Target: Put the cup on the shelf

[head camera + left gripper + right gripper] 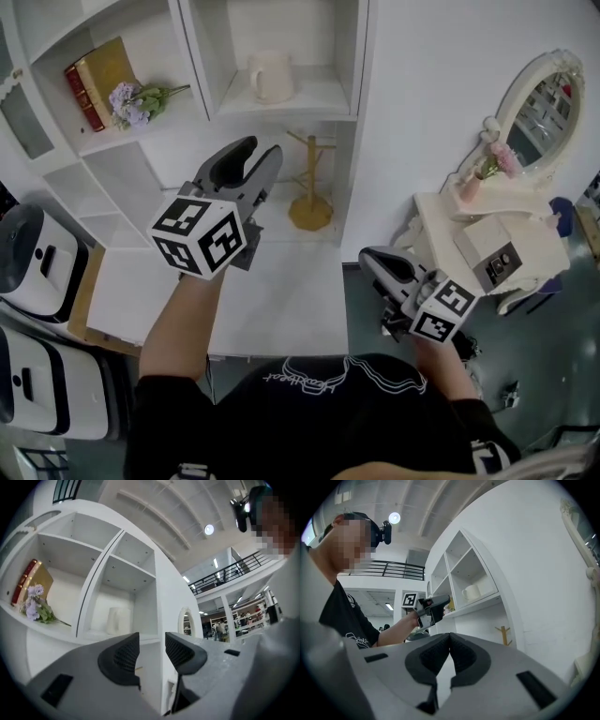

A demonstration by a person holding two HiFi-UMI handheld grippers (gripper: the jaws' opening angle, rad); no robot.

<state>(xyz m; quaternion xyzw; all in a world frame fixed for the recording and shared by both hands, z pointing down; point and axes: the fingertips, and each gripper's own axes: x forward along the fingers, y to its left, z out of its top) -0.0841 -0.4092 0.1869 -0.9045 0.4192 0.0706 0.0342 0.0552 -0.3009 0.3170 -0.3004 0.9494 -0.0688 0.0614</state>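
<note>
Cream ceramic cup (272, 75) stands upright on the white shelf (314, 103); I see my left gripper (258, 150) with jaws apart, right gripper (373, 258) with jaws together.

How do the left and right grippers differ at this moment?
The left gripper has its fingers apart with nothing between them; the right gripper has its fingers shut tip to tip. The left gripper is raised toward the shelf compartment holding the cup; the right gripper sits low, near the person's body. Both are empty.
</note>
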